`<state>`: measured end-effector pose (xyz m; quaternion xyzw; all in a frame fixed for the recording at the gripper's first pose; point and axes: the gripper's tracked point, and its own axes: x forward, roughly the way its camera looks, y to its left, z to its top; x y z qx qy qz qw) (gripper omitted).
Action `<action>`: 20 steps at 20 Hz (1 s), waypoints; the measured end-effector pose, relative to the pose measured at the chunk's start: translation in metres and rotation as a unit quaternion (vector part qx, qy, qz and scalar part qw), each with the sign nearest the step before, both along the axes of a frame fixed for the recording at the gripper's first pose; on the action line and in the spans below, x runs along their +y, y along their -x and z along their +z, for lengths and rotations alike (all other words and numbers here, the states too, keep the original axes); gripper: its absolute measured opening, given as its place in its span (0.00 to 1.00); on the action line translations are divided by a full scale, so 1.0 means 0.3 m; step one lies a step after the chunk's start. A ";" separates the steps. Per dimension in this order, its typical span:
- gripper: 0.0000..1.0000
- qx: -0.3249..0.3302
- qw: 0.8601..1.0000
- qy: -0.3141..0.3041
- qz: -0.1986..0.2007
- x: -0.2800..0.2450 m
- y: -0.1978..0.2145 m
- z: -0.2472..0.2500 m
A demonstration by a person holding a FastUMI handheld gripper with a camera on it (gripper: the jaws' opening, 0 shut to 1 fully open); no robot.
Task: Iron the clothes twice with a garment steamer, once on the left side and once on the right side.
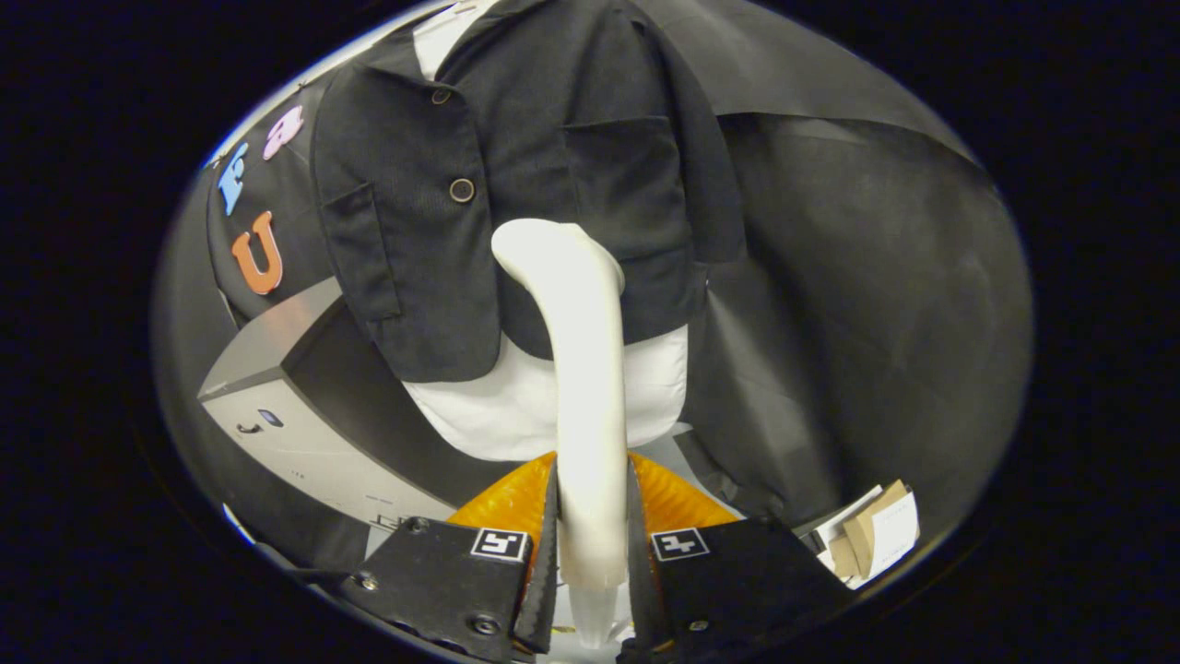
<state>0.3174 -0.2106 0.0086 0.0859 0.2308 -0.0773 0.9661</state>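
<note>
Grey metal cabinet (277,406): at ten o'clock from the tool, standing low beside the mannequin; not part of the job.

Dark jacket (516,175): at twelve o'clock, hung on a white mannequin torso (498,406) so the cloth falls flat for steaming. Two buttons visible on its front; a pocket at one o'clock.

White garment steamer (581,369): handle rising straight ahead from between the fingers, its curved head turned against the jacket's lower front, near the middle, just right of the buttons. Which pass this is cannot be judged.

Tool (592,553): both fingers pressed on the steamer's handle, pinching it upright, presumably so the head can slide along the cloth. Orange base (678,498) behind it.

Cardboard and paper scraps (876,539): at three o'clock, well apart, lying idle.
</note>
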 end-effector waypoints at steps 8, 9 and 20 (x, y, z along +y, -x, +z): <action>0.36 -0.018 1.000 -0.017 0.001 0.056 0.239 -0.035; 0.36 -0.021 1.000 -0.017 0.002 0.080 0.286 -0.037; 0.36 -0.091 0.995 0.026 0.026 0.457 0.942 0.023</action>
